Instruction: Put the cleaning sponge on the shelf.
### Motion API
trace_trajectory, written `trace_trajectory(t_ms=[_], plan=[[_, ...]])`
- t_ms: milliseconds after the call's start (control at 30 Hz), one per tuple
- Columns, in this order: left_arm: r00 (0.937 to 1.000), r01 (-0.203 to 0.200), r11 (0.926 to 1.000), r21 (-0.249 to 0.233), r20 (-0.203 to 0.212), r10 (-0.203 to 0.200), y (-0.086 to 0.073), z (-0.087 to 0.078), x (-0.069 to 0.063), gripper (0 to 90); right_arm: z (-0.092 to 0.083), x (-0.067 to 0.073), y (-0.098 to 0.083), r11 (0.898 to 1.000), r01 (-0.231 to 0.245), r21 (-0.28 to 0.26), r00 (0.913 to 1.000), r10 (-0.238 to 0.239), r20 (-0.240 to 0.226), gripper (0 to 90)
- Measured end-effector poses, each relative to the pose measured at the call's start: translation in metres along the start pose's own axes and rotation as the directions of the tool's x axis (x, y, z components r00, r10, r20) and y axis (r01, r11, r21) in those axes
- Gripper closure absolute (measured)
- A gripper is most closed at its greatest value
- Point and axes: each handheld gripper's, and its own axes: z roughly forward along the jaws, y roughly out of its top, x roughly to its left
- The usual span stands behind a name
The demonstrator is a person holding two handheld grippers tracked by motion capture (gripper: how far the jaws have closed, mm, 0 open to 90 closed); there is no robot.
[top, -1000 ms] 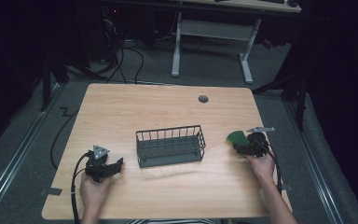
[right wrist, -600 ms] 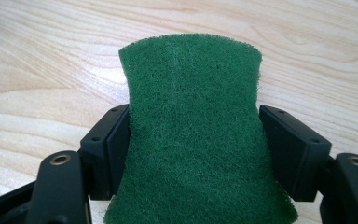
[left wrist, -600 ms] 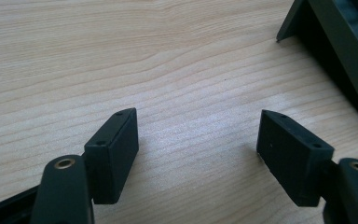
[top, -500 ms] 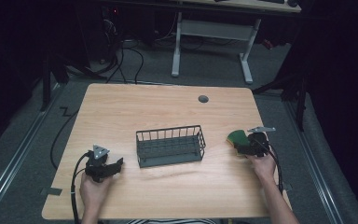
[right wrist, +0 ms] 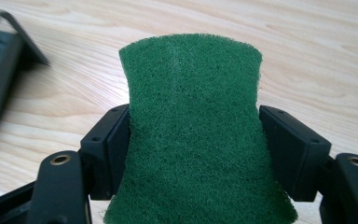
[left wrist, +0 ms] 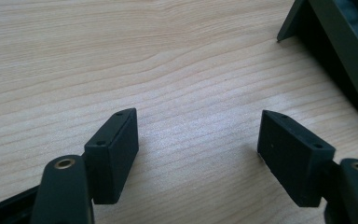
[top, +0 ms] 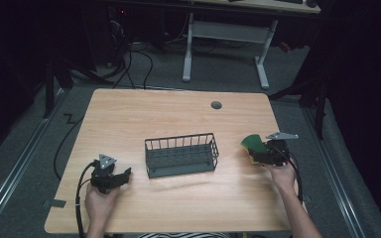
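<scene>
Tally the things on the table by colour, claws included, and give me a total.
Green: 1, the scouring pad, pinched in the right claw.
Dark grey: 2, the wire basket mid-table and the small round cap near the far edge.
Black: 2, the right claw and the left claw, which stands open over bare wood.
Total: 5

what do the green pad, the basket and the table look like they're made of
Green pad: coarse matted fibre, like a scouring pad; the fuzzy surface pinches in between the right gripper.
Basket: thin dark wire with a matt grey finish, probably coated metal; open bars along its sides.
Table: light wood grain, smooth with a soft sheen; solid wood or laminate, hard to tell.
</scene>
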Motion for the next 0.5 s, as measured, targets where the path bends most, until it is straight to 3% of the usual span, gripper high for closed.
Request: trace_trajectory(t_ms=[233, 500], plan=[[1.0000, -0.003, 1.0000, 0.002, -0.002, 0.003, 0.000, 0.000, 0.000, 29.5, -0.014, 0.006, 0.009, 0.999, 0.005, -0.048, 0.9992, -0.007, -0.039, 29.1], [1.0000, -0.004, 1.0000, -0.001, -0.004, 0.004, 0.000, 0.000, -0.001, 29.2, -0.019, 0.017, 0.017, 0.997, 0.042, -0.057, 0.9959, -0.046, -0.078, 29.1]])
